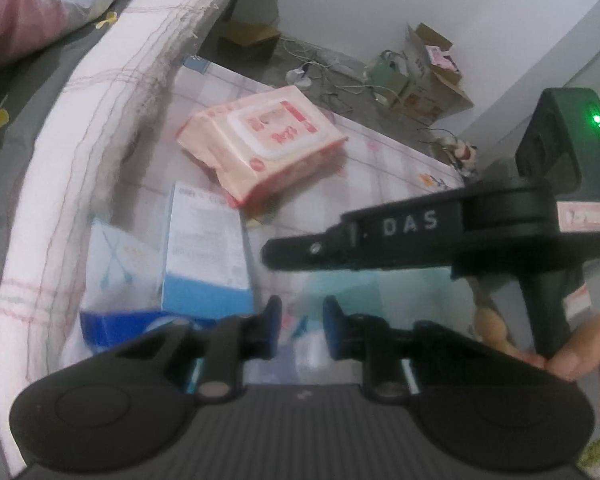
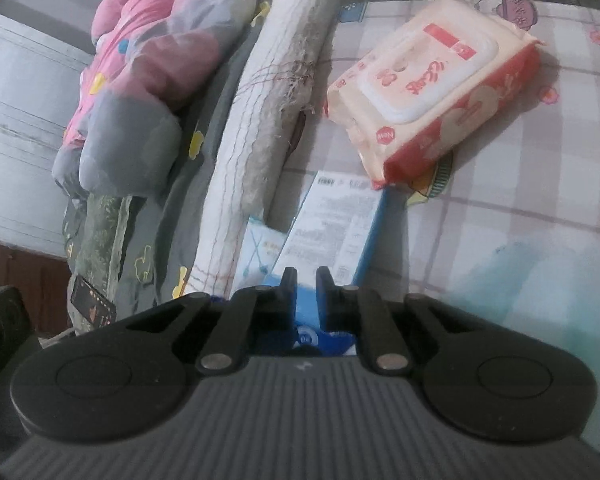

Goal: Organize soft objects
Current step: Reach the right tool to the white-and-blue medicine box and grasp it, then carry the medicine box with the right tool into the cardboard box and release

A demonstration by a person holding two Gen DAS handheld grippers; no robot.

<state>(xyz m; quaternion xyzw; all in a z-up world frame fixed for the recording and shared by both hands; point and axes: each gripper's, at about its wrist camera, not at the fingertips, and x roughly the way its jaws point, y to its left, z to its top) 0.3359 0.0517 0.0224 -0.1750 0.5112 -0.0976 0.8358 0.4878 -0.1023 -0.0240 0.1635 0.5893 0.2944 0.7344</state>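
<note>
Step in hand: judging by the scene, a pause between picks; neither gripper carries anything, and the soft packs lie unsorted on the checked sheet [image 2: 500,208].
Left gripper [image 1: 302,330]: fingers drawn close with a narrow gap; nothing clearly pinched, only blurred sheet and a pale bluish patch show through.
Right gripper [image 2: 306,292]: fingers almost together and empty, the blue box visible in the slit between them.
Wipes pack [image 1: 260,142]: pink-and-cream soft pack with a white flip lid, lying flat but askew on the sheet, well beyond both pairs of fingers; in the right wrist view it sits far and to the right [image 2: 436,88].
Blue box [image 1: 208,248]: lies nearer, its far corner touching or tucked under the pack; just ahead of the right fingers.
Light blue packet [image 1: 120,264]: left of the box, against the folded blanket [image 1: 100,128].
Next move, as I judge it: spread one pair of fingers wide, reach forward to the wipes pack and take it by a short edge; it should give under pressure.
</note>
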